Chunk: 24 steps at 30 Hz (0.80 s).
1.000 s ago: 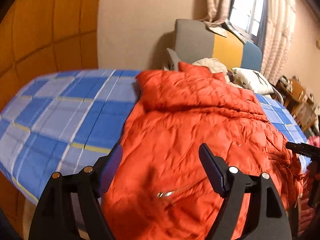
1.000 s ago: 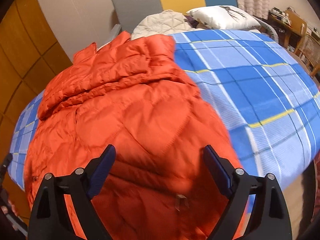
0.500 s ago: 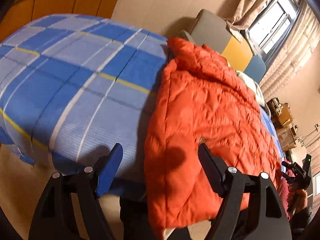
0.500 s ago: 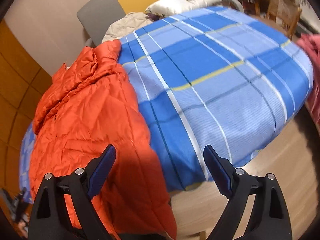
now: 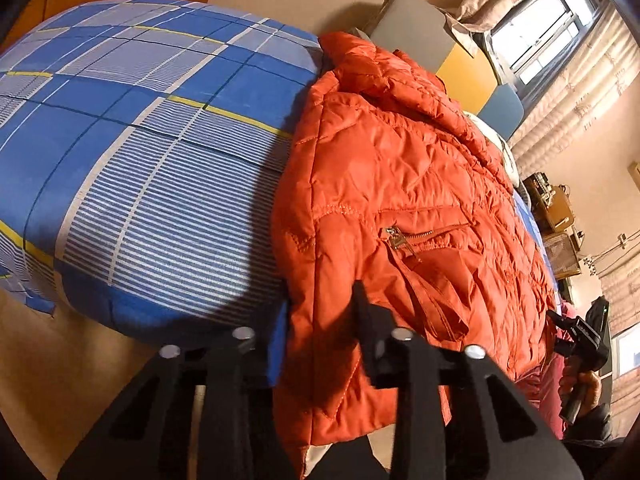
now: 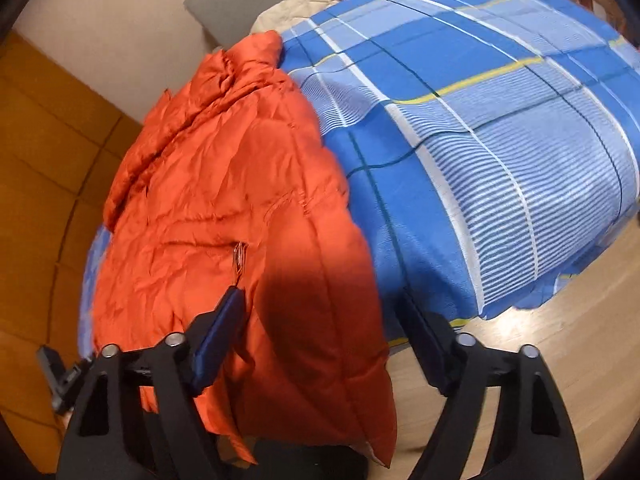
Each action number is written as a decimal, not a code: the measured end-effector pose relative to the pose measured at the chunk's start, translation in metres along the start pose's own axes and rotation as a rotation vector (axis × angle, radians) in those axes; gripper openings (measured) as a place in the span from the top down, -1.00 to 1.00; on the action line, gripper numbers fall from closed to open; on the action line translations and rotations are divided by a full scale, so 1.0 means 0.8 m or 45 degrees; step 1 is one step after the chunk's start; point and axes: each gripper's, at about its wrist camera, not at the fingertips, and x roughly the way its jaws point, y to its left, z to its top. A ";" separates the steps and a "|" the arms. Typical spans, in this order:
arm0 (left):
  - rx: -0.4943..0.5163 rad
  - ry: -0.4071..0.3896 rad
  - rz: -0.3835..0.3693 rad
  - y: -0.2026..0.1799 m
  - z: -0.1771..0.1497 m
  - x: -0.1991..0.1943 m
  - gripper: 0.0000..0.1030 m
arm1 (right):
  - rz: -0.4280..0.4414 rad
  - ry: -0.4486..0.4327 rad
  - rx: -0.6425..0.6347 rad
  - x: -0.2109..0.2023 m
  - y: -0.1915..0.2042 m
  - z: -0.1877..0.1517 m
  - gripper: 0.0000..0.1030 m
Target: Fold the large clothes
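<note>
Plaid bed (image 5: 152, 168) bears puffy orange jacket (image 5: 400, 184); both tongs closing on its hem.

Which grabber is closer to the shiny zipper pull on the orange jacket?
Probably the left. The left gripper is closing on the jacket hem just below the zipper pull. The right gripper straddles the hem's other corner.

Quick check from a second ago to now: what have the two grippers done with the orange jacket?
Both dropped from above the orange jacket to its hanging hem corners. The left gripper is closing on the hem, fabric pinched between its fingers. The right gripper is closing around its corner, pads not yet pressing. The jacket still lies on the blue checked bed.
</note>
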 end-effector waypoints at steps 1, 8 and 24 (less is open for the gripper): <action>0.007 0.000 0.000 -0.002 0.000 -0.001 0.66 | -0.006 0.006 -0.011 0.000 0.001 -0.001 -0.01; 0.050 -0.025 -0.016 -0.008 0.000 -0.028 0.86 | -0.013 0.037 -0.174 -0.015 0.027 -0.006 0.64; 0.037 -0.057 -0.196 0.002 -0.018 -0.111 0.88 | 0.095 0.061 -0.355 -0.082 0.052 -0.012 0.71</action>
